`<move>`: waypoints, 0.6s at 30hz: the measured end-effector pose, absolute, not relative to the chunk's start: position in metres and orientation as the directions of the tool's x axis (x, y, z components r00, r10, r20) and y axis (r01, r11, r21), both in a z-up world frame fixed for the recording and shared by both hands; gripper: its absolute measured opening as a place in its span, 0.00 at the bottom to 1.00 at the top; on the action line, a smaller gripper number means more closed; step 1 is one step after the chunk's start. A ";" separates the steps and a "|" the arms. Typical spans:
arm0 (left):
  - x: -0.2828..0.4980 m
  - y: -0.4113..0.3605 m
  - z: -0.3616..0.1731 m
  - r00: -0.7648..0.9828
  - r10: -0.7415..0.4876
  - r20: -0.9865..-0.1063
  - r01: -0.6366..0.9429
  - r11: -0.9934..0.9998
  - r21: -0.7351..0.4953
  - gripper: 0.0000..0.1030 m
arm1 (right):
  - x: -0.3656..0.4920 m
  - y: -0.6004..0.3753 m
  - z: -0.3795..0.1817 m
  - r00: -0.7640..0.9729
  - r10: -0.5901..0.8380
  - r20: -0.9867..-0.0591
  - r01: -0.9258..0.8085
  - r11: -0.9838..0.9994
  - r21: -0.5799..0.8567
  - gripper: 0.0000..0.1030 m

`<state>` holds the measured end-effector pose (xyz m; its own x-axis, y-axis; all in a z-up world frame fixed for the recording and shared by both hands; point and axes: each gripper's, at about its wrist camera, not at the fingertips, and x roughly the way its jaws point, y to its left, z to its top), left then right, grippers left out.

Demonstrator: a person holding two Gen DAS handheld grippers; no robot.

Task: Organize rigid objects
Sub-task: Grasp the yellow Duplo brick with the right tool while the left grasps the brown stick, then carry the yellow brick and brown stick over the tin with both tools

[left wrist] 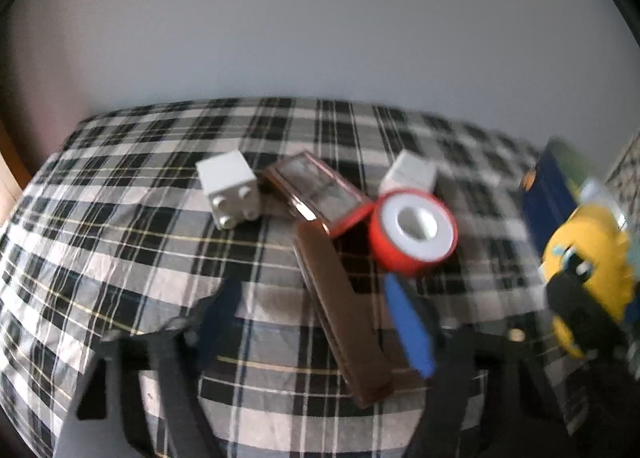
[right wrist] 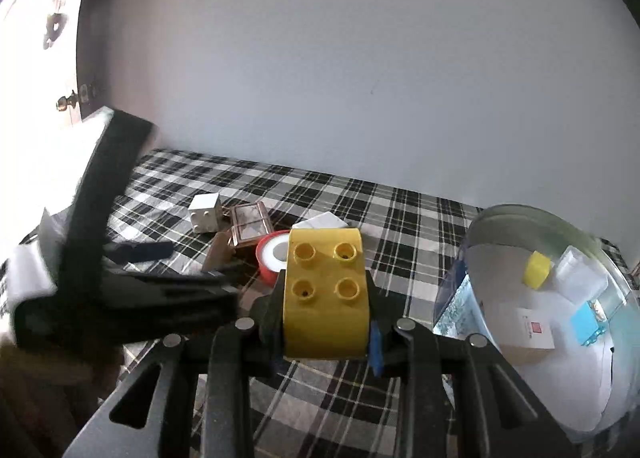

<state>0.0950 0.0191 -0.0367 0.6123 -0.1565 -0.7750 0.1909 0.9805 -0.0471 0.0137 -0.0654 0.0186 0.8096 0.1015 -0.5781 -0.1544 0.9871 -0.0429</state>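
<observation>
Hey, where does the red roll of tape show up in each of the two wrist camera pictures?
Left wrist view: the red roll of tape lies right of centre on the checked cloth, its white core facing the camera, beside the brown box.
Right wrist view: the red roll of tape sits near the middle, partly hidden behind the yellow block held in the right gripper.
Shared landmark: the white block, left of the tape in both.

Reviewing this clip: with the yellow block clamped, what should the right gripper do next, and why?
Probably carry the yellow block rightward over the round bin and release. The right gripper already holds it, and the bin holds other sorted pieces.
</observation>
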 end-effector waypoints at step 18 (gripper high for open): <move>0.071 0.054 0.008 0.753 -0.368 -0.545 0.288 0.930 -0.230 0.13 | 0.002 -0.092 0.039 0.864 0.169 -0.473 -0.134 0.985 0.107 0.33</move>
<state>0.0707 0.0536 0.0081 0.7531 -0.3684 -0.5451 0.2879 0.9295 -0.2304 0.0025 -0.0920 0.0391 0.8645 0.1691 -0.4734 -0.1343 0.9852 0.1065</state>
